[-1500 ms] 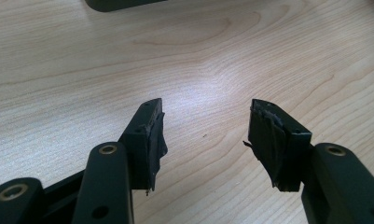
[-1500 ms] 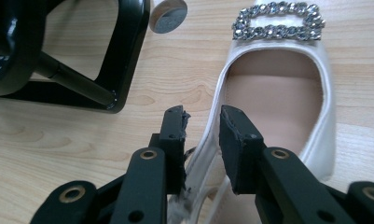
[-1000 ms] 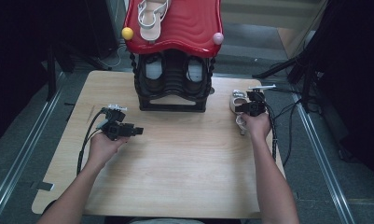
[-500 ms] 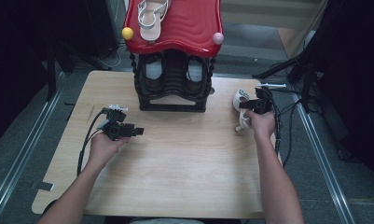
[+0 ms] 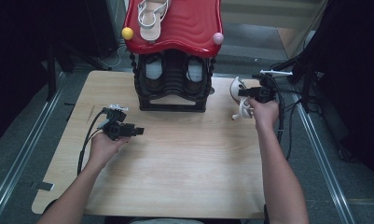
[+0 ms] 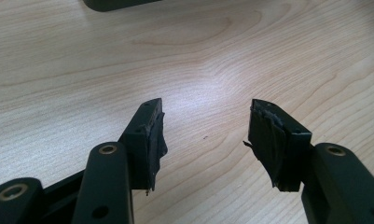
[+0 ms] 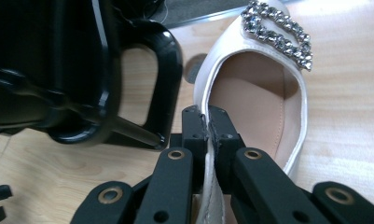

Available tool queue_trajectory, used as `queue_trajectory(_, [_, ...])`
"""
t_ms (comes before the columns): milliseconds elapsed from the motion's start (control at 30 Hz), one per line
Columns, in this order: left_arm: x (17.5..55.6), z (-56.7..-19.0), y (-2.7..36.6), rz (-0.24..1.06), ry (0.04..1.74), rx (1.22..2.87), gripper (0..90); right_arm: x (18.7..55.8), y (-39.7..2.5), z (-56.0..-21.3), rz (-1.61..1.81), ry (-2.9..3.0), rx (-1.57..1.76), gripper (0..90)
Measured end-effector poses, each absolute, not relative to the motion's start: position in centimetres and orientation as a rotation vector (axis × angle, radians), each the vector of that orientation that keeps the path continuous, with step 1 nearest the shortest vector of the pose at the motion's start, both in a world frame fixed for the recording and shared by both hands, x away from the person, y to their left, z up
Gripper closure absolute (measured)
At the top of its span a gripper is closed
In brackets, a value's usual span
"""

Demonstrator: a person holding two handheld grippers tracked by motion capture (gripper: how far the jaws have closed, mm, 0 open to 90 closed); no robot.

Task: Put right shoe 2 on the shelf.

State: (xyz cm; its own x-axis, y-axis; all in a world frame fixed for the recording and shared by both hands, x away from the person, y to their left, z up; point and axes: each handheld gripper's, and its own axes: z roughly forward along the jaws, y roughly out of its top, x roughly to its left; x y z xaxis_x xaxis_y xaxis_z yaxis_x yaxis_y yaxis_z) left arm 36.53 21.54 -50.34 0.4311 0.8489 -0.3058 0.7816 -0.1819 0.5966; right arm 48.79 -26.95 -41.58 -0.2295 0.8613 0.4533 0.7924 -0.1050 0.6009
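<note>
Rt tongs [image 7: 208, 135] clamp white shoe [image 7: 264, 88] rim; left tongs [image 6: 203, 135] agape.

White satin shoe [image 7: 250, 93] w/ beige-pink lining; silver rhinestone buckle [image 7: 278, 32] sparkles at its toe. In the high view the same shoe [image 5: 237, 88] reads plain white. Right gripper [image 7: 208, 126] is matte black w/ brass-coloured rivets; left gripper [image 6: 205, 135] also black, pads dark grey and frayed. Surface [image 5: 184, 154] is pale wood, light tan w/ darker wavy grain lines. Shoe rack [image 5: 173, 88] is glossy black frame w/ a bright red top; yellow ball [image 5: 127, 33] at one corner, pink ball [image 5: 217, 38] at the other. A second white shoe [image 5: 149, 16] w/ beige insole lies on the red top. Two more whitish shoes sit in the rack's dark shelf. Floor around is grey.
</note>
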Motion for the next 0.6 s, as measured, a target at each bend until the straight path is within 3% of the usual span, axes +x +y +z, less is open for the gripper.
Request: queue_trajectory(600, [36.8, -50.3, 21.3, 0.112, 1.365, 1.979, 45.5, 49.0, -24.6, -31.3, 1.364, 2.063, 1.771, 88.7])
